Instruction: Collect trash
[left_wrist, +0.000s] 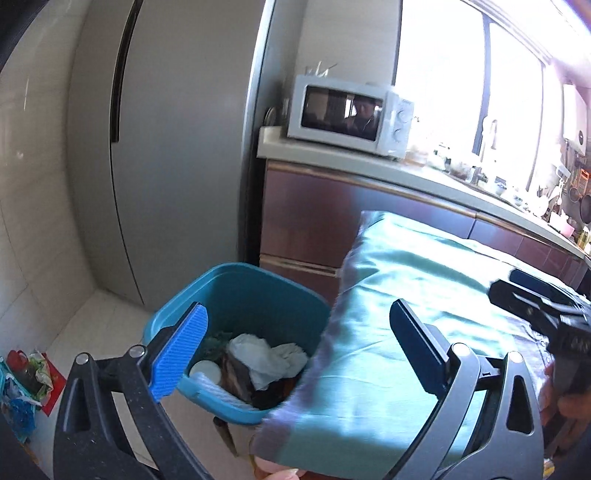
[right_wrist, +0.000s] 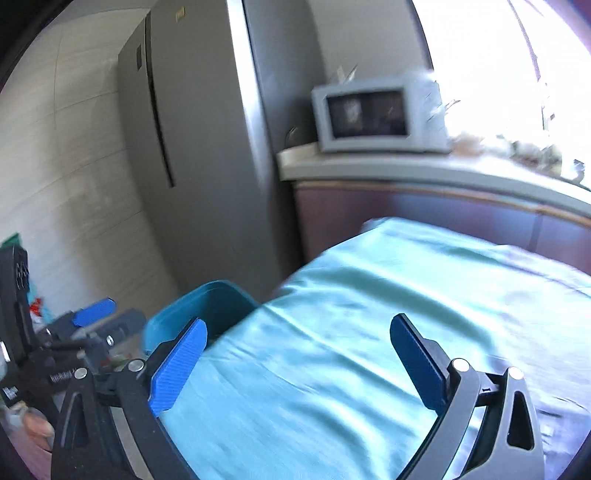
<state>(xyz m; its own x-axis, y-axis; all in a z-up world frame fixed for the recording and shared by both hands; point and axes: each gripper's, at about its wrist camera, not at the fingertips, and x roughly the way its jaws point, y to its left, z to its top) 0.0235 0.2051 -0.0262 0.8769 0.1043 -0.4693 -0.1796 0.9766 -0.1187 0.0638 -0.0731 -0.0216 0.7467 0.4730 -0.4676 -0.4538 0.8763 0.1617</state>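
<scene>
Fingers of the left gripper (left_wrist: 297, 354) and right gripper (right_wrist: 297, 363) stand wide apart, both empty. Beyond the left one, the blue bin (left_wrist: 236, 295) sits on the floor beside the green-covered table (left_wrist: 424, 280), crumpled paper (left_wrist: 258, 356) inside. Risk: swinging low past the table's edge could knock the bin over and spill it.
</scene>
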